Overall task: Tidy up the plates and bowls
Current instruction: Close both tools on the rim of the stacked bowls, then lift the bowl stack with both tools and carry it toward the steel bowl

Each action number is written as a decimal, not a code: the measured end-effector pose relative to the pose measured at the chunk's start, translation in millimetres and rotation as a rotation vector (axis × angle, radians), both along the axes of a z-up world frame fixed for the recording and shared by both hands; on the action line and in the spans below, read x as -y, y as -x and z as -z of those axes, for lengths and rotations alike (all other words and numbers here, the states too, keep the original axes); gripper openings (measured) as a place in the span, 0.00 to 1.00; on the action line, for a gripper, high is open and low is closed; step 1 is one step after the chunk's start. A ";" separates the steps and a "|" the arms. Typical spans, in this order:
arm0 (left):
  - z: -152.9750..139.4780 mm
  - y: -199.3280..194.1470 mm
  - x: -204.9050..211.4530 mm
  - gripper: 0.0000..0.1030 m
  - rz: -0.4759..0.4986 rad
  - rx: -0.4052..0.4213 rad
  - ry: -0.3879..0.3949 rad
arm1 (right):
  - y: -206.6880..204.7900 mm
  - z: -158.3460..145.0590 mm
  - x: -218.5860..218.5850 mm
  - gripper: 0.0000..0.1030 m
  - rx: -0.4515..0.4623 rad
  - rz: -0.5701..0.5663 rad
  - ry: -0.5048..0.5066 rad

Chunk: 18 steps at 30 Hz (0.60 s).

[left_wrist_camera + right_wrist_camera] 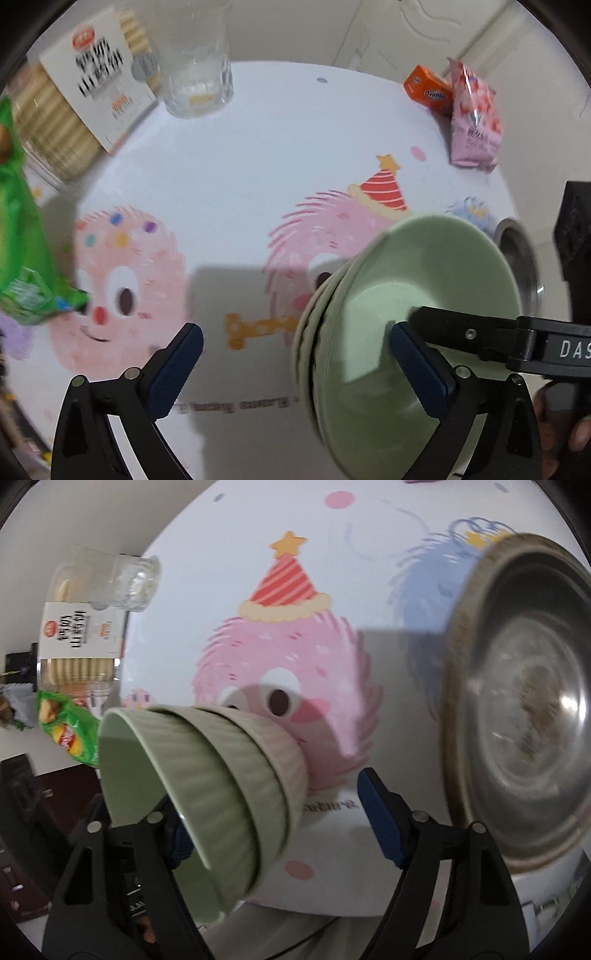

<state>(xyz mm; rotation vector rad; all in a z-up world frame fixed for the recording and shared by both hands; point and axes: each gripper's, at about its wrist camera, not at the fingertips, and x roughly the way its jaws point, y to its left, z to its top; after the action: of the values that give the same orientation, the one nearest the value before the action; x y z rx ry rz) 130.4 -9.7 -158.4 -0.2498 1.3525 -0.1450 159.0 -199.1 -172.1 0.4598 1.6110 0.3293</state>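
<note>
Both grippers are at one stack of green bowls (424, 266), which stands steeply tilted, mouth turned to the side, over the cartoon-printed worktop (258, 129). The left gripper (295, 332) is spread wide. One pad sits in front of the top bowl's hollow, the other is out over the bare cloth, and I see nothing pinched between them. The right gripper (273, 805) is also apart. Its free pad stands clear of the stack's base, and its other finger is partly hidden behind the bowl wall, so I cannot tell if it touches there.

I judge the step to be the setting down of the nested bowls, and it is not yet finished because the stack is not flat (whether its lower edge rests on the worktop I cannot tell).

The steel bowl (517, 701) lies close beside, so the next move calls for bringing the stack level and letting it settle gently without knocking that neighbour. A tilted stack may slide apart.
</note>
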 end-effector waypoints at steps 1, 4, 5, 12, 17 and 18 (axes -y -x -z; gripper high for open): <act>1.7 -0.9 -1.4 1.00 -0.011 -0.010 0.022 | -1.0 0.5 -2.0 0.70 0.008 -0.011 -0.007; 2.7 -2.2 -2.2 0.98 -0.023 -0.001 0.047 | -5.9 -2.2 -5.6 0.48 0.039 -0.046 -0.057; 0.9 -2.0 0.4 0.96 -0.013 0.012 0.047 | -7.8 -2.5 -5.7 0.48 0.035 -0.047 -0.074; -16.1 -12.0 25.5 0.49 0.086 0.081 0.017 | -10.1 0.8 5.7 0.34 0.022 -0.028 -0.121; -15.5 -16.9 3.8 0.31 0.036 0.025 0.102 | -11.7 -11.8 -4.1 0.28 0.056 -0.119 -0.033; -17.0 -17.1 3.9 0.28 0.054 0.017 0.092 | -12.1 -14.0 -6.6 0.27 0.065 -0.141 -0.013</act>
<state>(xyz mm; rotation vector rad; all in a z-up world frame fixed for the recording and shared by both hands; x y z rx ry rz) 147.5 -13.7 -141.4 -0.2893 1.3377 -0.2543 171.1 -192.6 -158.1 0.3421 1.5819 0.4571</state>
